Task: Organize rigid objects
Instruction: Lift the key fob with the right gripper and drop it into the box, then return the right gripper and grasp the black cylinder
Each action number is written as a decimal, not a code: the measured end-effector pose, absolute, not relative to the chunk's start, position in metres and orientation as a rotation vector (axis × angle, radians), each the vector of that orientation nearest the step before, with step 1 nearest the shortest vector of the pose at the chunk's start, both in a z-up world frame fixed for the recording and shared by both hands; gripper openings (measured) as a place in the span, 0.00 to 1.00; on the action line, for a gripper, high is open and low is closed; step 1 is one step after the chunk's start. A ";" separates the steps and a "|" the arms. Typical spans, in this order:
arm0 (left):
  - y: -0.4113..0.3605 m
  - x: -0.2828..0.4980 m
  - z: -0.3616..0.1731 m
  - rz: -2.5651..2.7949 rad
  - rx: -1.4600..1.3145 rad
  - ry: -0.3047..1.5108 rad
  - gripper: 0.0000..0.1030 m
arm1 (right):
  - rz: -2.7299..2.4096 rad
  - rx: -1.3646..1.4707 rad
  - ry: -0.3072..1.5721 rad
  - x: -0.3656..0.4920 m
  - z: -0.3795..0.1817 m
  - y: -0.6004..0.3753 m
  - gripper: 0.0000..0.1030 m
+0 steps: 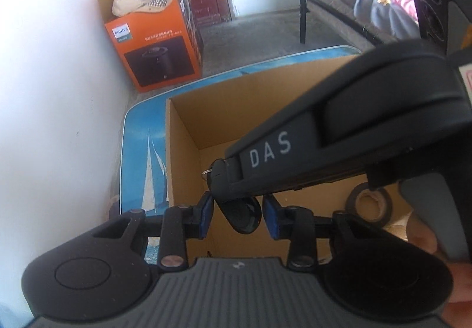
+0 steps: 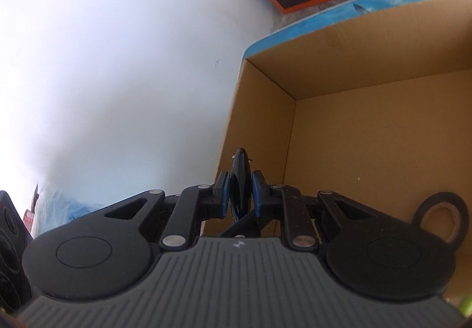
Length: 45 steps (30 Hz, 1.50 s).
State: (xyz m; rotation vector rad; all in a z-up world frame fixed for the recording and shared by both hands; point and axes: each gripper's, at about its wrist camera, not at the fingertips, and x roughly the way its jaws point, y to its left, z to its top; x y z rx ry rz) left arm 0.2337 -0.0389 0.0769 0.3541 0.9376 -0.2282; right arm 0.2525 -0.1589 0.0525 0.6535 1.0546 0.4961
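Observation:
A black oval key fob (image 2: 240, 189) with a metal key ring is pinched edge-on between my right gripper's (image 2: 240, 195) blue pads, at the left rim of an open cardboard box (image 2: 368, 86). In the left wrist view the right gripper's body, marked DAS (image 1: 339, 133), reaches in from the right with the fob (image 1: 243, 214) hanging from its tip. My left gripper (image 1: 239, 218) is open, its blue pads (image 1: 273, 218) on either side of the fob without touching it. A black tape roll (image 2: 442, 215) leans inside the box.
The box (image 1: 221, 109) stands on a blue table with a sailboat print (image 1: 147, 156) beside a white wall. An orange Philips carton (image 1: 153, 41) holding cloth sits on the floor behind. A bench with bedding (image 1: 368, 9) is at the far right.

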 end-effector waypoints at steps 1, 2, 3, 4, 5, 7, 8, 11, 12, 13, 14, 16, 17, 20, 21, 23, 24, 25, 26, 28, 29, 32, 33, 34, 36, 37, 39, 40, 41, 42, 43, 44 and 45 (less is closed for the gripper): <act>-0.040 0.242 0.071 -0.224 0.370 0.953 0.36 | 0.487 0.678 1.076 0.261 0.043 -0.158 0.14; -0.039 0.249 0.065 -0.219 0.379 0.968 0.36 | 0.482 0.690 1.091 0.269 0.037 -0.157 0.15; -0.038 0.252 0.060 -0.214 0.384 0.981 0.36 | 0.475 0.709 1.107 0.276 0.028 -0.154 0.15; -0.037 0.257 0.057 -0.209 0.384 0.992 0.37 | 0.470 0.726 1.119 0.281 0.022 -0.153 0.16; -0.036 0.260 0.054 -0.205 0.378 1.000 0.37 | 0.465 0.735 1.130 0.288 0.017 -0.150 0.16; -0.035 0.263 0.052 -0.189 0.374 1.003 0.38 | 0.462 0.752 1.139 0.296 0.010 -0.147 0.16; -0.034 0.264 0.051 -0.183 0.375 1.005 0.38 | 0.468 0.756 1.144 0.299 0.008 -0.145 0.16; -0.033 0.264 0.055 -0.180 0.369 1.001 0.38 | 0.468 0.766 1.154 0.304 0.006 -0.143 0.17; -0.034 0.260 0.056 -0.180 0.361 0.999 0.38 | 0.468 0.774 1.157 0.305 0.006 -0.143 0.17; -0.033 0.258 0.059 -0.179 0.352 0.993 0.38 | 0.468 0.782 1.157 0.305 0.007 -0.144 0.17; -0.032 0.255 0.063 -0.178 0.342 0.983 0.38 | 0.472 0.786 1.154 0.296 0.003 -0.151 0.17; -0.029 0.245 0.074 -0.185 0.318 0.958 0.38 | 0.479 0.801 1.139 0.287 0.010 -0.159 0.17; -0.026 0.238 0.079 -0.193 0.302 0.947 0.38 | 0.486 0.806 1.129 0.282 0.014 -0.164 0.17; -0.021 0.214 0.100 -0.217 0.269 0.901 0.40 | 0.510 0.803 1.079 0.261 0.033 -0.183 0.17; -0.021 0.206 0.106 -0.224 0.263 0.882 0.41 | 0.520 0.800 1.056 0.251 0.041 -0.192 0.17; -0.022 0.189 0.119 -0.245 0.247 0.851 0.42 | 0.535 0.798 1.012 0.233 0.056 -0.208 0.17; -0.022 0.179 0.125 -0.259 0.237 0.837 0.42 | 0.540 0.793 0.991 0.221 0.064 -0.216 0.17; -0.022 0.169 0.130 -0.273 0.227 0.823 0.42 | 0.550 0.788 0.968 0.209 0.072 -0.225 0.18; -0.019 0.160 0.135 -0.291 0.215 0.807 0.44 | 0.559 0.783 0.943 0.197 0.079 -0.232 0.18; -0.021 0.139 0.140 -0.321 0.190 0.785 0.44 | 0.569 0.762 0.898 0.170 0.090 -0.247 0.18; -0.022 0.129 0.140 -0.339 0.181 0.780 0.44 | 0.572 0.753 0.874 0.156 0.095 -0.254 0.19; -0.033 0.096 0.132 -0.400 0.160 0.777 0.44 | 0.563 0.721 0.821 0.113 0.101 -0.275 0.21; -0.036 0.087 0.128 -0.414 0.154 0.778 0.45 | 0.554 0.711 0.810 0.100 0.100 -0.280 0.21; -0.040 0.078 0.122 -0.427 0.151 0.782 0.45 | 0.538 0.698 0.802 0.086 0.097 -0.287 0.22; -0.053 0.064 0.107 -0.460 0.156 0.802 0.45 | 0.503 0.671 0.803 0.061 0.087 -0.297 0.22; -0.058 0.058 0.097 -0.470 0.159 0.817 0.45 | 0.481 0.658 0.807 0.049 0.080 -0.301 0.22; -0.071 0.044 0.077 -0.491 0.165 0.851 0.45 | 0.435 0.636 0.825 0.029 0.061 -0.307 0.23; -0.077 0.037 0.067 -0.498 0.165 0.870 0.45 | 0.414 0.632 0.837 0.021 0.049 -0.309 0.23; -0.082 0.030 0.058 -0.510 0.164 0.893 0.45 | 0.395 0.628 0.849 0.015 0.037 -0.309 0.23; -0.089 0.027 0.048 -0.526 0.160 0.913 0.45 | 0.378 0.619 0.857 0.009 0.029 -0.310 0.23; -0.094 0.024 0.039 -0.540 0.155 0.930 0.45 | 0.358 0.596 0.865 0.005 0.021 -0.310 0.23; -0.100 0.023 0.031 -0.549 0.155 0.946 0.45 | 0.330 0.552 0.872 -0.001 0.014 -0.311 0.23; -0.106 0.024 0.022 -0.557 0.160 0.960 0.45 | 0.304 0.512 0.876 -0.003 0.009 -0.310 0.23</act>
